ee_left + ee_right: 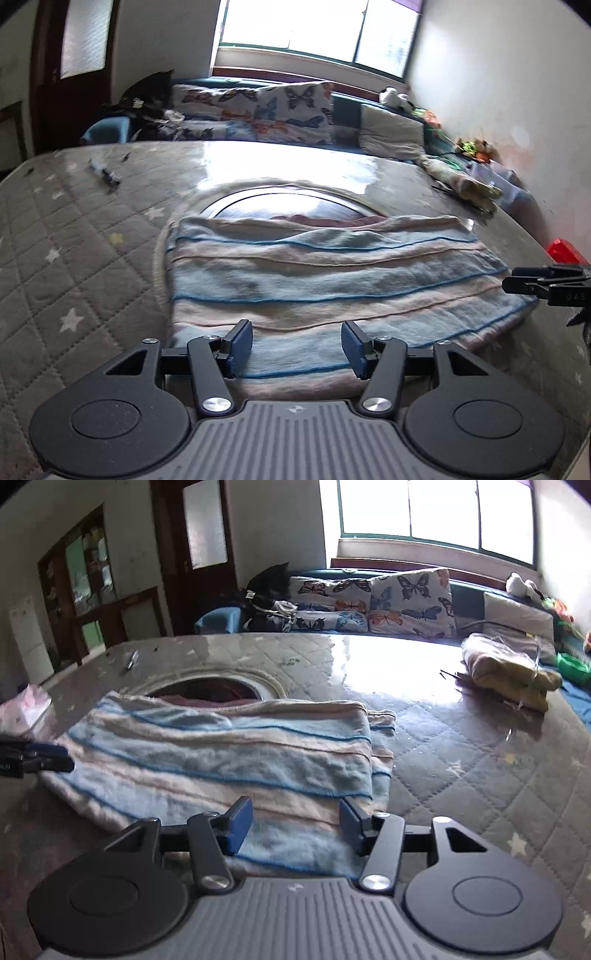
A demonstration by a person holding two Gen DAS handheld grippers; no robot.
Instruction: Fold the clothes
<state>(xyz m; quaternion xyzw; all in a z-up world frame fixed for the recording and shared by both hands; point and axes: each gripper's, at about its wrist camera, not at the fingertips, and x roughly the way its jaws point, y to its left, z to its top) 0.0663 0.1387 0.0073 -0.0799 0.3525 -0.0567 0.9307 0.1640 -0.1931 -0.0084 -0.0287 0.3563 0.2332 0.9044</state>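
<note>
A folded fuzzy garment with light blue, cream and pink stripes (325, 280) lies flat on the quilted grey table cover (74, 258). My left gripper (297, 347) is open and empty, just above the garment's near edge. My right gripper (293, 821) is open and empty too, over the near right corner of the same garment (221, 757). The right gripper's fingers show at the right edge of the left wrist view (546, 282). The left gripper's fingers show at the left edge of the right wrist view (40, 758).
A round glass inset (280, 206) lies in the table behind the garment. A pen-like object (105, 175) lies at the far left. A folded yellow cloth in plastic (509, 672) lies at the far right. A red object (563, 251) sits at the table's right edge. A sofa with butterfly cushions (406, 602) stands behind.
</note>
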